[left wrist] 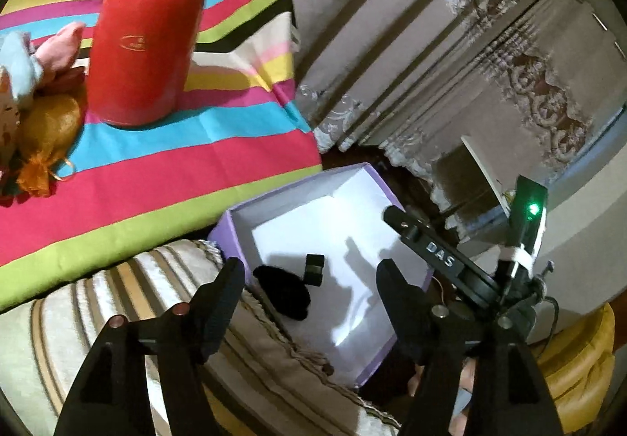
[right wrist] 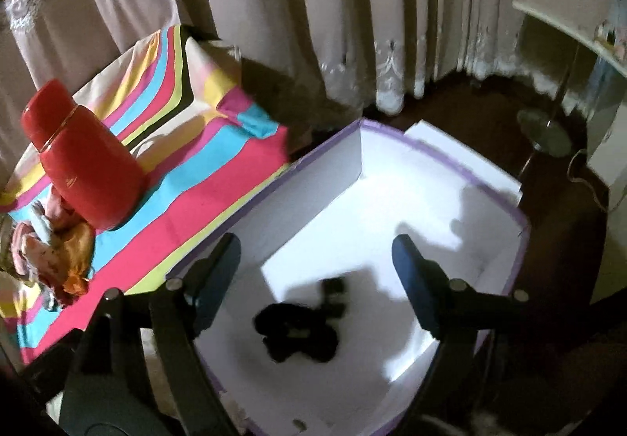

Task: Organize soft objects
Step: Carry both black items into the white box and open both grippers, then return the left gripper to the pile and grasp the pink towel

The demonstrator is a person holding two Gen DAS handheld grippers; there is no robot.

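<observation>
Black soft item [right wrist: 298, 334] lies on the white floor of the lilac-rimmed box [right wrist: 431, 153], toward its near wall, a small dark block [right wrist: 333, 293] just beside it. Left gripper [left wrist: 309, 295] and right gripper [right wrist: 317, 275] both hang over the box, jaws apart, nothing between them. Further soft items [left wrist: 43, 130] sit at the striped cloth's [left wrist: 176, 169] left edge, beside a red flask [left wrist: 145, 36].

box [right wrist: 490, 197] mostly clear inside, flask [left wrist: 145, 44] blocking soft pile [left wrist: 43, 122]
</observation>
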